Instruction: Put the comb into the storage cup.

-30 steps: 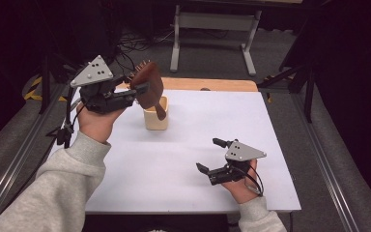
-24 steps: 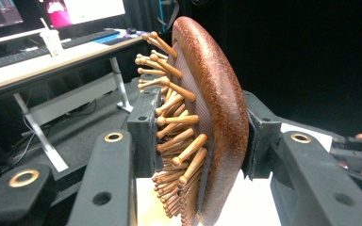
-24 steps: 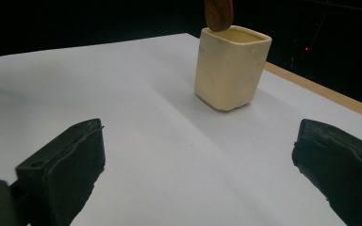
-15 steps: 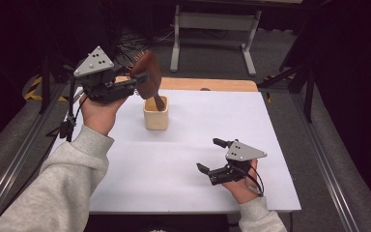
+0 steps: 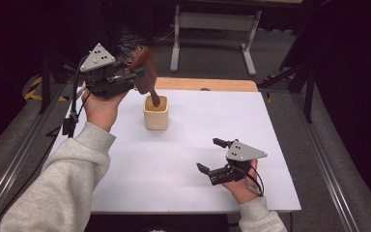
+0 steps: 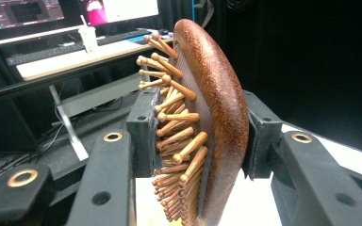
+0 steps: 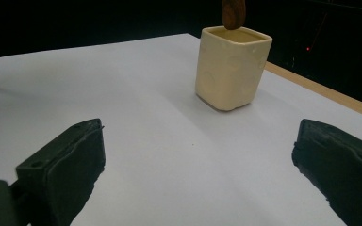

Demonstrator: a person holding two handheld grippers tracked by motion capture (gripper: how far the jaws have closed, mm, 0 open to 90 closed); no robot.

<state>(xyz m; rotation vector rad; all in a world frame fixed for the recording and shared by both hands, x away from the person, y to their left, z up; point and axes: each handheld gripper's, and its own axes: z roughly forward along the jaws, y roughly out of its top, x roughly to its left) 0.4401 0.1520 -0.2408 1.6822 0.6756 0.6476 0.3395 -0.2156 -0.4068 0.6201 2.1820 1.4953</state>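
**Over the cup: brush handle at the rim, held by the left gripper**

On the white table (image 5: 174, 164) stands a cream square cup (image 5: 156, 112), upright. A wooden hairbrush (image 5: 145, 75) has its handle tip inside the cup's mouth. The left gripper (image 5: 134, 77) is clamped on the brush head, bristles against one jaw. The right gripper (image 5: 208, 155) rests well apart, jaws spread wide, holding nothing.

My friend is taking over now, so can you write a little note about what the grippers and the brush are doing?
Left gripper: shut on the head of the wooden hairbrush, held above the table.
Right gripper: open, holding nothing, low over the white table.
Cream cup: upright in the table's far middle.
Done: the brush is picked up, its handle tip at the cup's mouth.
Left: lower the handle into the cup and let go.
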